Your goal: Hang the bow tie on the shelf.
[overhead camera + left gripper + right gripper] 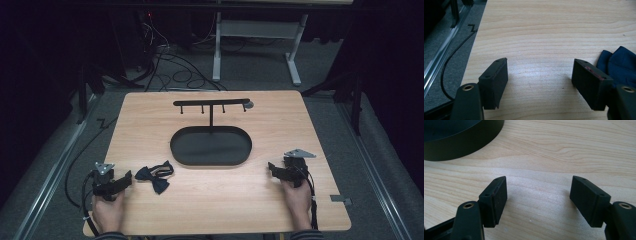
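Beside bow tie (155, 176), bare table (225, 200).

Grey carpet floor (45, 165), black cables (170, 70), white desk frame (295, 55) behind table.

high: overhead, forward-down | tongs views: low, close | shared: table (280, 200)

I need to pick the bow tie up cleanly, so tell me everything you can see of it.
The bow tie is dark navy, soft fabric by the look of it, with two flared wings joined at a knot and a thin band looped behind. It lies flat on the wooden table, near the front left, in front of the black oval tray and apart from it. The left gripper sits just to its left, open, not holding it. In the left gripper view its folded edge shows beside one jaw.
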A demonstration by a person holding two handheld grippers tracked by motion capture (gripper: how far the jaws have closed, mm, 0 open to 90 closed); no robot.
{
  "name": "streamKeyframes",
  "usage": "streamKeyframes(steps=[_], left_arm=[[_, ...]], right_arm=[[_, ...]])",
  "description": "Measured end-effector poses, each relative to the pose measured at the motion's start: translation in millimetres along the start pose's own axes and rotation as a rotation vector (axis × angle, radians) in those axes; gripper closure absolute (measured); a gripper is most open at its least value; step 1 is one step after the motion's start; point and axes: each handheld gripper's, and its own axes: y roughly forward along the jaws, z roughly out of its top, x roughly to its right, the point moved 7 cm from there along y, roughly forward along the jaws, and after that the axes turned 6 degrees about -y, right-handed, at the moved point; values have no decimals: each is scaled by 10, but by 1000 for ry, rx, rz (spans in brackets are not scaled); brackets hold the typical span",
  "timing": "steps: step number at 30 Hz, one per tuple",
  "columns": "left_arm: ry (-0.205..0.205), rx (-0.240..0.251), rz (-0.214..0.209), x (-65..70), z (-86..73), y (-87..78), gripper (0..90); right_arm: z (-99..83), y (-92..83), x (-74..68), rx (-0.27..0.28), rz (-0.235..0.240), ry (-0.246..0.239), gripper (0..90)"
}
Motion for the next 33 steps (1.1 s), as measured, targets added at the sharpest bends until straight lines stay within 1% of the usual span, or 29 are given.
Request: streamKeyframes(steps=[10, 13, 15, 18, 19, 24, 25, 26, 30, 32, 33], left_arm=[[3, 1, -6, 12, -7, -2, 278], [-3, 4, -13, 10, -5, -2, 276], [-6, 1, -21, 4, -5, -8, 276], [-5, 1, -22, 3, -5, -7, 275], [7, 0, -14, 8, -6, -3, 276], [11, 0, -15, 14, -6, -2, 265], [15, -2, -20, 19, -6, 1, 265], [27, -10, -26, 33, -10, 6, 228], [28, -20, -28, 33, -9, -2, 232], [35, -50, -30, 34, 7, -2, 234], [35, -50, -30, 34, 7, -2, 238]], right_arm=[[-11, -5, -50, -9, 8, -36, 285], [-13, -4, -60, -13, 7, -48, 283], [-13, -5, -60, -12, 9, -49, 283], [-12, -6, -60, -10, 14, -44, 284], [-12, -6, -59, -9, 15, -43, 284], [-12, -7, -56, -9, 15, -41, 284], [-12, -7, -56, -9, 15, -41, 284], [-12, -7, -54, -7, 17, -40, 284], [-12, -7, -53, -6, 18, -39, 284], [-12, -8, -51, -6, 20, -37, 284], [-12, -8, -51, -6, 20, -37, 284]])
